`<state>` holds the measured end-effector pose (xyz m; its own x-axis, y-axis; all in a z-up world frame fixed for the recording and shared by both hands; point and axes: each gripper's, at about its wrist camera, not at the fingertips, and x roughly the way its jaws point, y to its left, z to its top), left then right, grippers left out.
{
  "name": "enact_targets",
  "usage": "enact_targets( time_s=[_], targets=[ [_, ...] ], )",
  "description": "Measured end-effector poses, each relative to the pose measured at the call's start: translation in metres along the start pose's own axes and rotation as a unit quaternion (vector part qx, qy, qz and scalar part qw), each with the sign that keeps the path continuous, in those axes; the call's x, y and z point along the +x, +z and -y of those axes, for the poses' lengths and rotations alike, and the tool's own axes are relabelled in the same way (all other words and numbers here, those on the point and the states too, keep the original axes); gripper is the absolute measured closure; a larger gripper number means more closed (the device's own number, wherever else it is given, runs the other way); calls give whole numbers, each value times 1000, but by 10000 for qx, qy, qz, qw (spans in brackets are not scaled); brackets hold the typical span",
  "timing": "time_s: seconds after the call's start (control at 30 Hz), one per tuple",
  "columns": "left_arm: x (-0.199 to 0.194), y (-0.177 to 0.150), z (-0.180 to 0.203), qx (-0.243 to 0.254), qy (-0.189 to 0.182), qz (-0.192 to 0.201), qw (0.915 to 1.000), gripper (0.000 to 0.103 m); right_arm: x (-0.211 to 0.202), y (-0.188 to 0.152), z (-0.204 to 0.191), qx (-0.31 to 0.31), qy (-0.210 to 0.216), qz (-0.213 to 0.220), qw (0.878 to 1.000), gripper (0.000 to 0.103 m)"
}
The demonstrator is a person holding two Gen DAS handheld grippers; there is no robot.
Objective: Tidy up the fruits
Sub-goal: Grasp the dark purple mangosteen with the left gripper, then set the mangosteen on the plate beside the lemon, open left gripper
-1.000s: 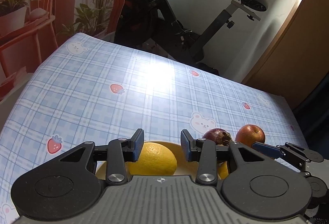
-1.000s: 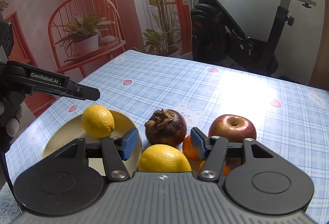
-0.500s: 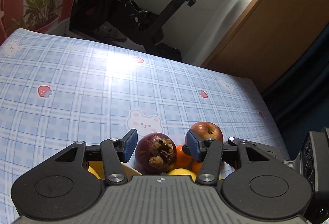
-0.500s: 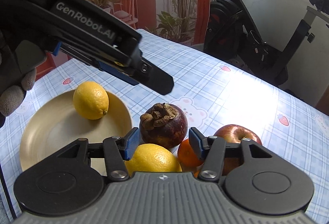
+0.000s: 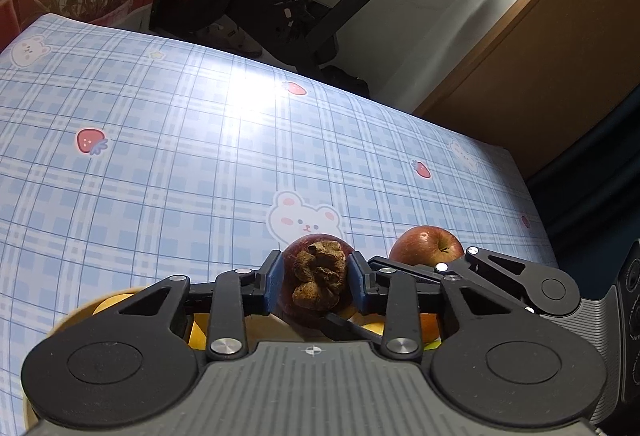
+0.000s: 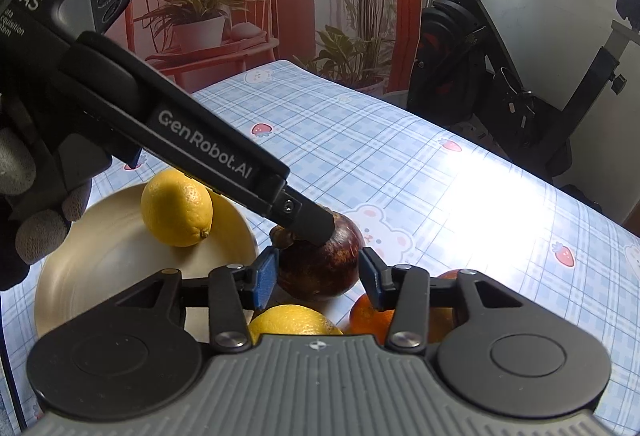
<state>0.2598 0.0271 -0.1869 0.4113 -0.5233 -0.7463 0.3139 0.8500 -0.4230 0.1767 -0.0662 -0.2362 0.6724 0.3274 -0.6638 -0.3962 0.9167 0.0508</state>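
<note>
Lemon on plate; apple beside gripped mangosteen

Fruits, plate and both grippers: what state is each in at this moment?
Mangosteen: on the cloth, pinched by the left gripper, its jaws closing.
Right gripper: jaws opening, nothing held.
Lemon: lying on the plate.
Second lemon: off the plate.
Apple: upright, untouched.
Orange: untouched.

Left gripper (closing) shifted from lemon onto mangosteen.
</note>
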Motion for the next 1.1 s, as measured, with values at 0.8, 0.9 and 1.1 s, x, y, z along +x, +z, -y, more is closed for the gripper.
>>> enact_targets(
  time_s=[0.8, 0.9, 1.1],
  targets=[
    [15, 3, -27, -557, -518, 25, 9971, 59, 25, 7, 7, 60, 30, -261, 9996, 40],
    [14, 2, -24, -441, -491, 31, 9978, 59, 22, 4, 7, 58, 38, -202, 9998, 41],
    [-4, 3, -14, -206, -463, 141, 9986, 59, 5, 4, 8, 267, 144, 61, 9995, 41]
  ],
)
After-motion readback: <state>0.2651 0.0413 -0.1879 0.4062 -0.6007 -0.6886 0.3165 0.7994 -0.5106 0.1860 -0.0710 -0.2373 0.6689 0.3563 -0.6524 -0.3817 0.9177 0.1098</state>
